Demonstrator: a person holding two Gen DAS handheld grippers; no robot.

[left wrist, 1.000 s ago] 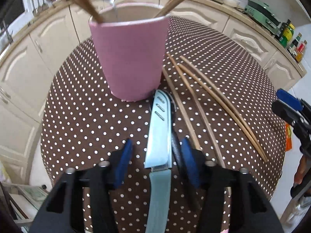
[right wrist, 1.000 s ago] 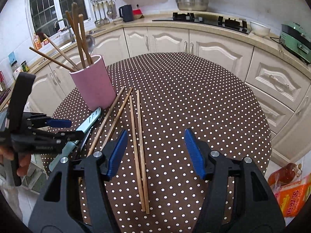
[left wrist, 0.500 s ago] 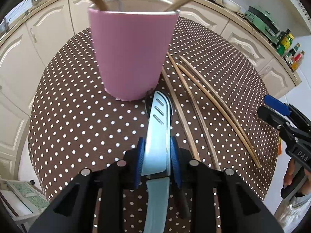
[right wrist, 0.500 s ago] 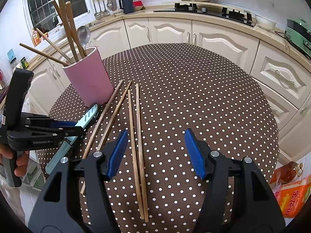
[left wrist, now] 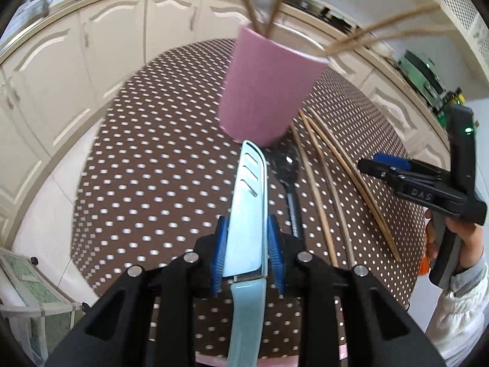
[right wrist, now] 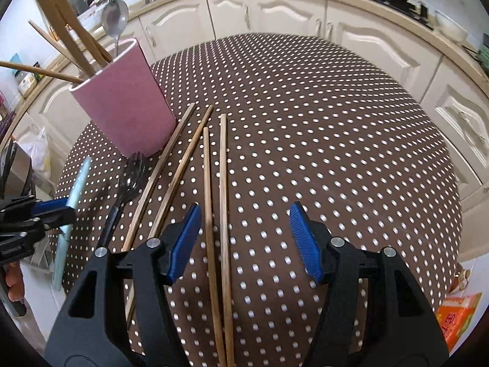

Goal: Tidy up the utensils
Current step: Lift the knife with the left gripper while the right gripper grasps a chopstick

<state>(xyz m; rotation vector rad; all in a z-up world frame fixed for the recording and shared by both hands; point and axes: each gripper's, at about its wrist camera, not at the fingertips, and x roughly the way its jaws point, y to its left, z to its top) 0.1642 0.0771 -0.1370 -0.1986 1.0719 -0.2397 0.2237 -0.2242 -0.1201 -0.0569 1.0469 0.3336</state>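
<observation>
My left gripper (left wrist: 247,250) is shut on a pale blue knife (left wrist: 249,195) and holds it by the blade just above the handle, off the table, tip toward the pink cup (left wrist: 269,91). The cup holds chopsticks and a metal spoon. A black fork (left wrist: 288,168) lies on the cloth to the right of the knife. My right gripper (right wrist: 244,214) hovers over several loose chopsticks (right wrist: 223,183). Its jaws are closing; two sticks pass beneath the gap near the left pad, and neither pad touches them. The right wrist view shows the knife (right wrist: 78,180) at far left.
The round table (right wrist: 336,122) has a brown polka-dot cloth, and cream kitchen cabinets (right wrist: 366,36) curve behind it. A person's hand and white sleeve (left wrist: 458,275) hold the right gripper (left wrist: 382,160) at the table's right edge. An orange packet (right wrist: 455,315) lies on the floor.
The left jaws closed on the knife and raised it off the cloth, uncovering the black fork. The right gripper dropped nearer the chopsticks and its jaws narrowed slightly.
</observation>
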